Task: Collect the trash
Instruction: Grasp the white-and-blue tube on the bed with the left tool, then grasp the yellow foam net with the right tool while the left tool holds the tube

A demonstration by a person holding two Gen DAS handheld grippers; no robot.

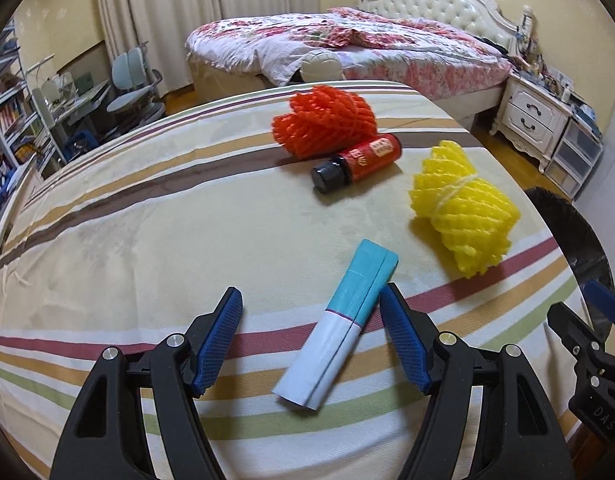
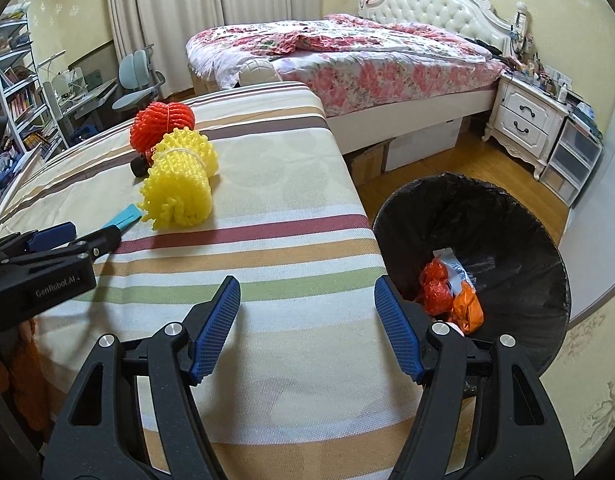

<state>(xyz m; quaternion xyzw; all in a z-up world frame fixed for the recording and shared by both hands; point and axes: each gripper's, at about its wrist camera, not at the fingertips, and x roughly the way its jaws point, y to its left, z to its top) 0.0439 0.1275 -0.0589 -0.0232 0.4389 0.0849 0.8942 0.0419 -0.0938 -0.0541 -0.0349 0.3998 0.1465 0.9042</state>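
- Both sets of jaws stand wide apart with nothing clamped: the left gripper [image 1: 311, 312] straddles the near end of a teal-and-white box [image 1: 341, 324], its pads clear of the box on both sides; the right gripper [image 2: 307, 312] hovers empty over the striped tablecloth [image 2: 267, 360].
- Just right of the table's near edge, on the floor, a black-lined trash bin [image 2: 507, 216] holds orange and red wrappers [image 2: 451, 292].
- Farther along, right of the box, lies a yellow foam net [image 1: 463, 216].
- Beyond it a red bottle [image 1: 357, 162] with a black cap lies on its side, touching a red foam net [image 1: 325, 120].
- A bed [image 1: 347, 44] stands farthest.
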